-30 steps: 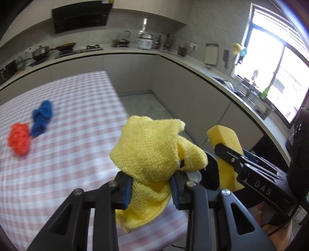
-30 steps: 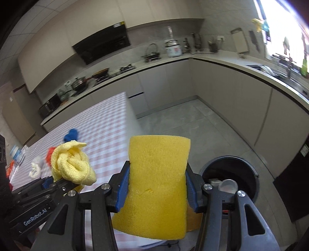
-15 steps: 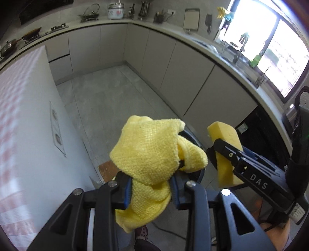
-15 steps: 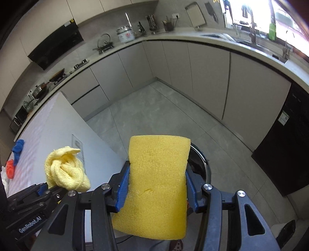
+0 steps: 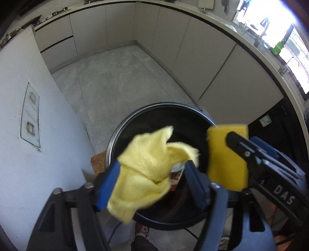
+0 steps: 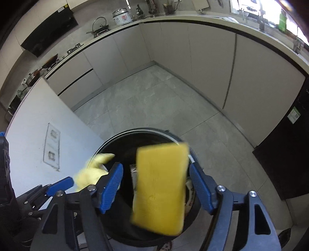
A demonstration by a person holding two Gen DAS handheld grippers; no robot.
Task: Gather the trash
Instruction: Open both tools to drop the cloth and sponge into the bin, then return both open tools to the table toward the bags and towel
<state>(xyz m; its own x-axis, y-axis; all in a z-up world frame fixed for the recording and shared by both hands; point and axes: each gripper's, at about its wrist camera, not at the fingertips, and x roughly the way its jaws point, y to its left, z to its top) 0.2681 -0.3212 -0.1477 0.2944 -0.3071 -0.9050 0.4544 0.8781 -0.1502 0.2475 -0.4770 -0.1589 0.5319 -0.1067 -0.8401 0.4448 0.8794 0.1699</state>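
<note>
Both my claws have just been opening: my left gripper lets go of the yellow cloth, my right gripper of the yellow sponge, each above the black bin. The cloth hangs near the bin's rim and could snag on my pad or drape outside; the sponge might clip the rim and bounce out.

We are in a home kitchen. We see long pale cupboards under a worktop, a rice cooker, pans on the stove, a tap by the window, and a grey tiled floor.
</note>
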